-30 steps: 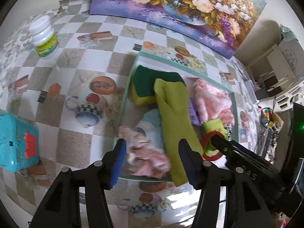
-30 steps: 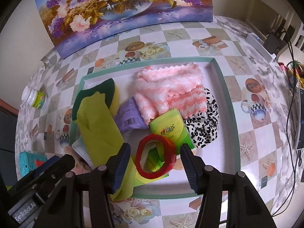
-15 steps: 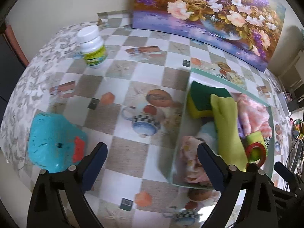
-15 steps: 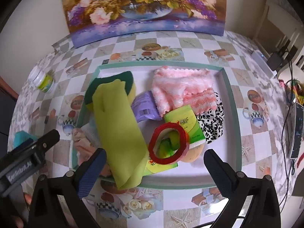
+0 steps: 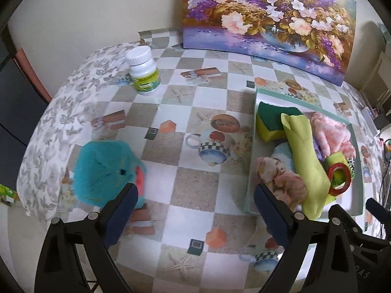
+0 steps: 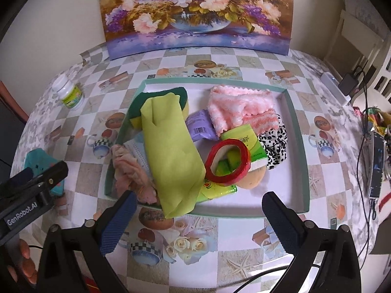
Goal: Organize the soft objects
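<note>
left claw (image 5: pixel 193 210) jaws just opened wide over bare table (image 5: pixel 200 183), right claw (image 6: pixel 195 216) likewise spread and empty before tray (image 6: pixel 297 112) of yellow cloth (image 6: pixel 171 146), red tape ring (image 6: pixel 228 162)

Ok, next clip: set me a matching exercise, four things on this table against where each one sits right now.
Things:
1. yellow-green cloth
2. white bottle
3. red tape ring
4. leopard-print fabric

Places:
A. on the tablecloth, outside the tray, upright
B. draped over the tray's near rim
C. at the right end of the pile in the tray
D. propped on the green packets, mid-tray

Pairs: 1-B, 2-A, 3-D, 4-C
</note>
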### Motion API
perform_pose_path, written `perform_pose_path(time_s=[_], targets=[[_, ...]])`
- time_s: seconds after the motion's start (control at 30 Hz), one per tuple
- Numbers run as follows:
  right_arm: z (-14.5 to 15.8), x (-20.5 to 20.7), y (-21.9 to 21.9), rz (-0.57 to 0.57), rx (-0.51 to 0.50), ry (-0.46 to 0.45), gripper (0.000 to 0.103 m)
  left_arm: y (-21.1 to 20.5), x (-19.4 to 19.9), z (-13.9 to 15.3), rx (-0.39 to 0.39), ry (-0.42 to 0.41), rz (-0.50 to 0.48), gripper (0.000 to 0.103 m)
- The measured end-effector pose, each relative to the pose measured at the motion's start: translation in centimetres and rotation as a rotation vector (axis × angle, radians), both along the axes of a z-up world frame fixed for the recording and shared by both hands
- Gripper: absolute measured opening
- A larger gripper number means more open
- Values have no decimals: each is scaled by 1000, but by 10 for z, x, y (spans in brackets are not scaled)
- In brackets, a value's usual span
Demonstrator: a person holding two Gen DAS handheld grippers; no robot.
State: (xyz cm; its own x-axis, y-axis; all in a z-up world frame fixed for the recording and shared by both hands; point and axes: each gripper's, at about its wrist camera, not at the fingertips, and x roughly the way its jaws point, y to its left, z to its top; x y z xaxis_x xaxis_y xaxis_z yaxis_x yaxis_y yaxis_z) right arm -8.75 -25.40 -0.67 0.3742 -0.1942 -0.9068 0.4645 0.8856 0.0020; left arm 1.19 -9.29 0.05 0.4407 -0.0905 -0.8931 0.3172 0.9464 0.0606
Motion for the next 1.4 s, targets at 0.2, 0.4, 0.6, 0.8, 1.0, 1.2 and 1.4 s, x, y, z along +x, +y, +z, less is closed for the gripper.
perform_pose_path(time_s=[0.2,0.4,0.6,0.8,1.0,1.2,1.4], targets=[[1,0,1,5,-4,-2,103,1,-8,6,45,-39,-11,96],[0,0,1,3,10,-4,103,0,-12,8,79,-58,-15,96],[0,1,1,8,4,-4,103,5,-11,8,86,-51,8,96],[0,5,3,23,-2,4,103,10,-7,5,83,-30,30,96],[1,5,2,28,-10,0,103,13,-3,1,82,-7,42,96],[1,5,0,19,-2,-5,103,15,-1,0,78,4,51,96],[1,5,0,21,-2,-4,103,15,0,0,79,4,50,96]])
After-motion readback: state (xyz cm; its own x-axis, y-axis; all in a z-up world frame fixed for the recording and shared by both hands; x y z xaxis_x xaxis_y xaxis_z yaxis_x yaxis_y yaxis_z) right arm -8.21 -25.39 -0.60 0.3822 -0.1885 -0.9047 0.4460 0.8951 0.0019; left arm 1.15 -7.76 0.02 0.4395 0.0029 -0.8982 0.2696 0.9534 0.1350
